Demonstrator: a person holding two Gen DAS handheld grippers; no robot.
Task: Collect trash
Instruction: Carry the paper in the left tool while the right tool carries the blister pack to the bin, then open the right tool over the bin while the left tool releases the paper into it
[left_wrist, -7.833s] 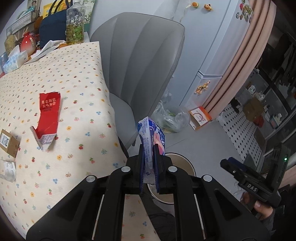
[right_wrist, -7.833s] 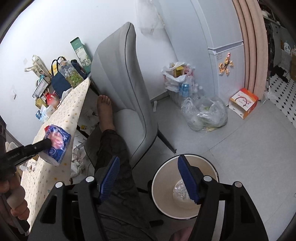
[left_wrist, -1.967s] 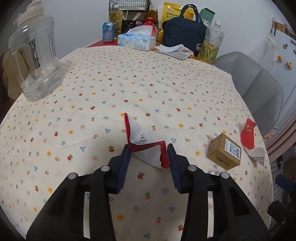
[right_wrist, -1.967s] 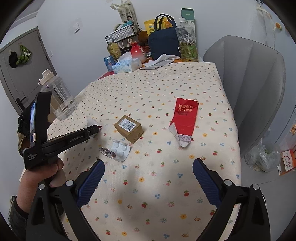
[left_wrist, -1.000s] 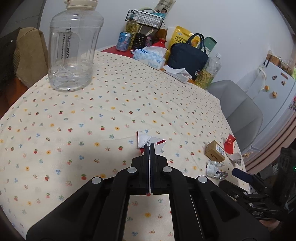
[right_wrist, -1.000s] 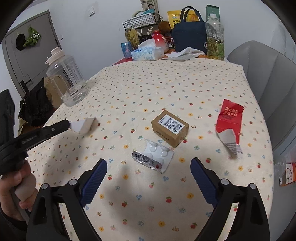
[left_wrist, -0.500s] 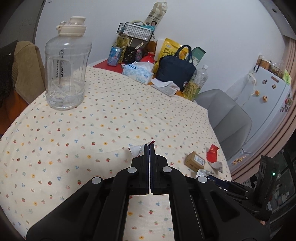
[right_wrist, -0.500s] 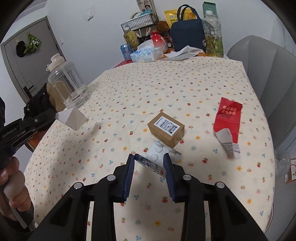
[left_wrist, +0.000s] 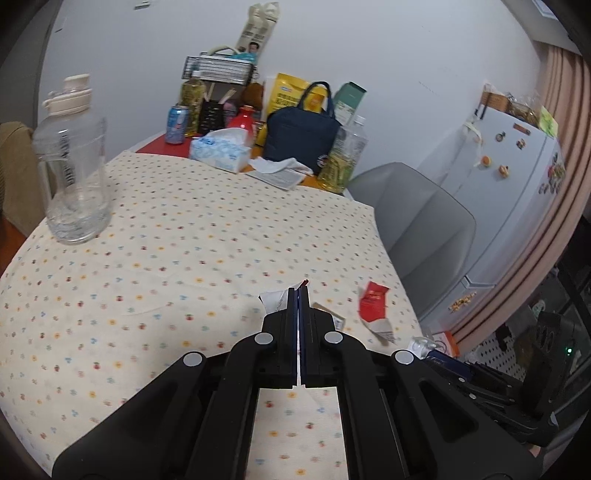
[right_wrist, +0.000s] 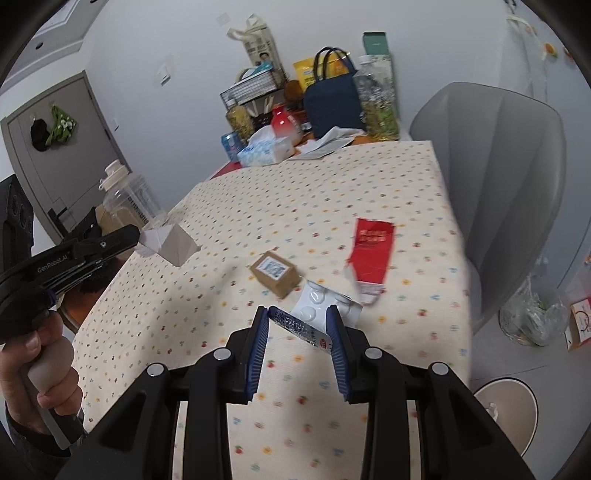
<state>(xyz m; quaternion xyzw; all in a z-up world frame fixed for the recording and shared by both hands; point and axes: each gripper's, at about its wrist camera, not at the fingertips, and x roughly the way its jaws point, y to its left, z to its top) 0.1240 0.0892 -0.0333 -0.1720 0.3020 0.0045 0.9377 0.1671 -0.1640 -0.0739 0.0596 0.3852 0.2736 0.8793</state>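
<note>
Since a second before, both grippers had lifted off the flowered tablecloth (right_wrist: 332, 192), each taking a piece of trash up with it; the blister pack no longer lay beside the cardboard box.

The left gripper (left_wrist: 298, 291) was clamped flat on a torn wrapper scrap (left_wrist: 272, 300), white inside with a red sliver showing at the fingertips. In the right wrist view the same scrap (right_wrist: 168, 243) stood out of the left gripper's (right_wrist: 137, 233) tip as a folded, tent-shaped piece of white and grey, raised above the table at about 9 o'clock, with a hand (right_wrist: 40, 373) around the grip below.

The right gripper (right_wrist: 298, 325) was closed on the blister pack (right_wrist: 317, 312), its blue pads pressing either side. The pack was a bent sheet: clear round bubbles on a white face, and a silver printed foil edge with a small red mark running slantwise between the pads. It hung just clear of the cloth.

Still on the table, the small brown cardboard box (right_wrist: 275, 273) with a white label sat at 11 o'clock from the pack, and the red torn packet (right_wrist: 371, 251), white at its ragged lower end, lay at 1 o'clock. A round bin (right_wrist: 506, 410) stood on the floor at 4 o'clock, beside the grey chair (right_wrist: 509, 158).
</note>
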